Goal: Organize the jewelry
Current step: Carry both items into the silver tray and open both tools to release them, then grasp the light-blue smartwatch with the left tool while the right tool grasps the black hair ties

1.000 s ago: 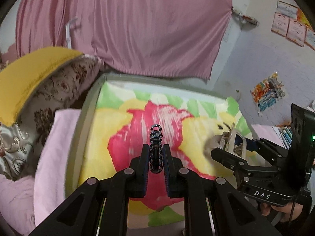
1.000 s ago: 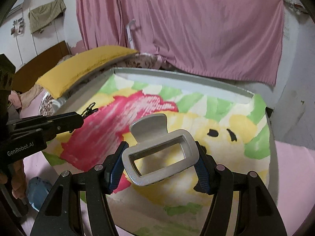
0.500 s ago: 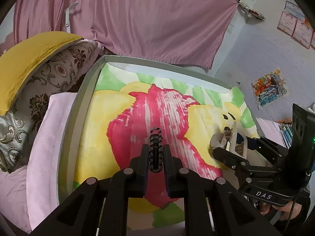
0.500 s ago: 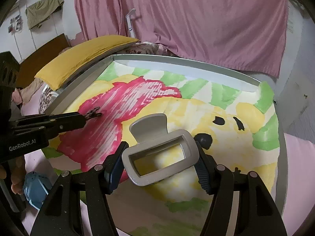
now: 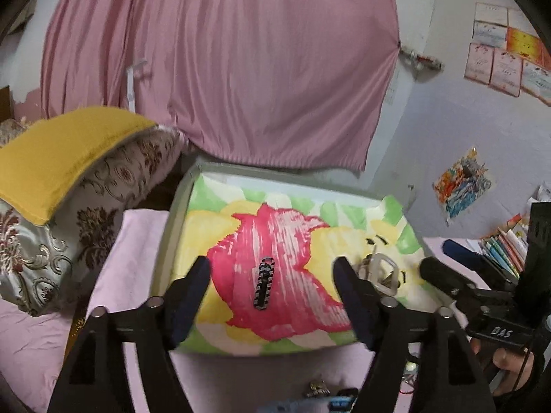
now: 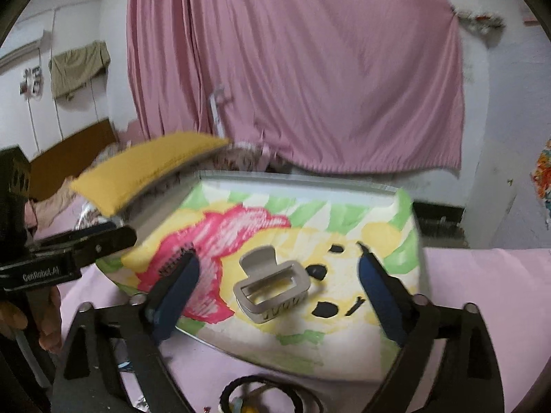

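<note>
Both clips lie loose on the painted tray, grippers spread wide above them

On the near side of the painted tray (image 5: 172, 241), the left gripper (image 5: 272, 268) has just been opening and grips nothing; the black hair clip (image 5: 263, 287) lies flat on the tray's red patch between its fingers, touching neither. The right gripper (image 6: 277, 268) has also just been opening, and the silver claw clip (image 6: 272, 287) rests free on the tray's yellow part between its blue pads (image 6: 177, 287). Left of the tray sits a yellow pillow (image 5: 58, 161); behind the tray hangs a pink curtain (image 5: 241, 69)
</note>
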{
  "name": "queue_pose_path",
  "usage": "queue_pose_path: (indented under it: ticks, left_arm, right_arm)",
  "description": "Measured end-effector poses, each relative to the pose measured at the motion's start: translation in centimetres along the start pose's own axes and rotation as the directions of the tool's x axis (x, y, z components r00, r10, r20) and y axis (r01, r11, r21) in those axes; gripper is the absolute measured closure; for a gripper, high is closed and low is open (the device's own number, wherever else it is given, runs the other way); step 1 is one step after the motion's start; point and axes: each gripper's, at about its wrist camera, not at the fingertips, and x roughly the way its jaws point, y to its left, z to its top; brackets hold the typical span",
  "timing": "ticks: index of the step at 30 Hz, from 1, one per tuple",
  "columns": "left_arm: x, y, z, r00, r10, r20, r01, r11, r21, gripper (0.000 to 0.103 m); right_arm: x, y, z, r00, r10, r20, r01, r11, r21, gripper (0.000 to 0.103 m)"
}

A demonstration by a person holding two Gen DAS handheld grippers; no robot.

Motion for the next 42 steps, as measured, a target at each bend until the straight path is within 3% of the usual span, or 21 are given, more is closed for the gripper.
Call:
queue_pose_path:
  ticks: [5, 9, 15, 25, 30, 37, 40, 42]
  left_arm:
    - [-3.4, -0.3, -1.2, 0.99, 0.016, 0.141, -0.014, 1.0, -0.01, 0.004]
    - [-5.7, -0.9, -2.5, 0.978, 0.036, 0.207, -0.039, 0.999, 0.009, 0.001]
    - [-7.1, -1.3, -4.5, 0.976, 0.033, 0.215, -0.041, 0.999, 0.035, 0.001]
    - [-7.3, -1.4, -7.0, 0.992, 0.01, 0.127, -0.022, 0.995, 0.092, 0.001]
    - [-6.3, -1.4, -7.6, 1.0, 0.006, 0.016, -0.008, 0.995, 0.103, 0.001]
    - [-4.9, -0.9, -8.3, 0.996, -0.026, -0.084, 0.031, 0.998, 0.063, 0.001]
    - [-4.5, -0.6, -8.4, 0.994, -0.046, -0.103, 0.05, 0.998, 0.034, 0.008]
    - [-4.1, -0.6, -8.4, 0.992, -0.045, -0.12, 0.049, 0.998, 0.03, 0.02]
  right_arm:
    - [-3.4, 0.4, -0.9, 0.993, -0.028, 0.118, 0.032, 0.999, -0.028, 0.002]
    - [-5.5, 1.0, -1.9, 0.985, -0.023, 0.174, 0.032, 0.998, -0.051, 0.002]
    - [-7.8, 1.9, -3.4, 0.979, -0.009, 0.204, 0.027, 0.996, -0.09, 0.002]
    - [-9.2, 1.9, -5.2, 0.992, 0.008, 0.123, 0.011, 0.988, -0.157, 0.002]
    - [-8.6, 1.3, -5.8, 0.999, 0.026, 0.043, -0.018, 0.986, -0.167, 0.002]
    - [-6.7, 0.5, -6.5, 0.997, 0.046, -0.06, -0.053, 0.99, -0.13, 0.002]
    - [-5.8, 0.2, -6.6, 0.994, 0.053, -0.099, -0.064, 0.992, -0.107, 0.003]
    - [-5.0, 0.0, -6.6, 0.99, 0.056, -0.13, -0.069, 0.993, -0.096, 0.015]
